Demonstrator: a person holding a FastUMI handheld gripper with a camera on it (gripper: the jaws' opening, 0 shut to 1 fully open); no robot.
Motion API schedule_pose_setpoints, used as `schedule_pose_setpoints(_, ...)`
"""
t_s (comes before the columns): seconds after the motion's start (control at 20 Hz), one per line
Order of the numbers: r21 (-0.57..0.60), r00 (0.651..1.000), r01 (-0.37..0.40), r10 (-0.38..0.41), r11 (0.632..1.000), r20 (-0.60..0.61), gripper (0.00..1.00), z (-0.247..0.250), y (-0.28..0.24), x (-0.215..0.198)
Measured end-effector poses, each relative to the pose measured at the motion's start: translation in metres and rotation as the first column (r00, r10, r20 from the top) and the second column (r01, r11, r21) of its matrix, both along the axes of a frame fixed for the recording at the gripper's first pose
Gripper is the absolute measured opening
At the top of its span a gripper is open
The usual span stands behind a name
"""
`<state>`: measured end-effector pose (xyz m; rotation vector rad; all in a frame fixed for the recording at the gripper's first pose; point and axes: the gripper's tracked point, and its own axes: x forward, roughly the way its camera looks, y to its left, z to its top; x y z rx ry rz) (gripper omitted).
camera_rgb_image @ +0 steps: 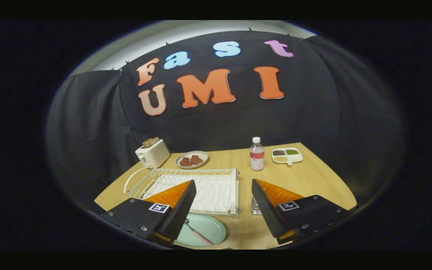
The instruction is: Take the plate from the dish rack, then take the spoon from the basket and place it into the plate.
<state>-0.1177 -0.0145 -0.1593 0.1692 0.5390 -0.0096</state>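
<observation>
Black cloth walls close off the booth behind a light wooden surface (313, 180) that carries everything in sight. Above its near end hovers the tool (221, 204), its two fingers spread wide with nothing between them but the bare wood and the near edge of the rack.

Just ahead of the fingers, and partly behind the left one, lies the white wire dish rack (208, 187) on its ribbed white drain tray; no plate stands in its slots. Close under the left finger, nearer than the rack, rests the pale green round plate (210, 227), flat on the wood and partly covered by that finger. A metal spoon with a reddish striped handle (197, 232) lies in the plate, slanting across it. Beside the right finger, just past the rack's near right corner, a small clear container (255, 206) peeks out; what it is cannot be told.

Beyond the rack, toward the cloth wall, stand a cream toaster (152, 153) with toast in its slot, to the left, a brownish oval dish holding two dark red pieces (191, 160), a clear plastic bottle with a white cap and red label (257, 154), and, farthest right, a white divided tray of small foods (287, 155).
</observation>
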Motion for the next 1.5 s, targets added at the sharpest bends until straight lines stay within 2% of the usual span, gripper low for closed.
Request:
schedule_pose_setpoints(0.15,-0.055,0.991,0.02,-0.013,0.998,0.134,0.95,0.038,-0.008,0.017)
schedule_pose_setpoints(0.25,-0.099,0.971,0.031,-0.006,0.995,0.24,0.97,0.062,-0.011,0.026)
schedule_pose_setpoints(0.35,-0.123,0.956,0.037,0.001,0.992,0.295,0.97,0.072,-0.01,0.03)
schedule_pose_setpoints(1.1,-0.133,0.946,0.056,-0.01,0.99,0.324,0.97,0.085,-0.004,0.04)
schedule_pose_setpoints(1.5,-0.127,0.952,0.058,-0.016,0.99,0.305,0.97,0.083,-0.003,0.039)
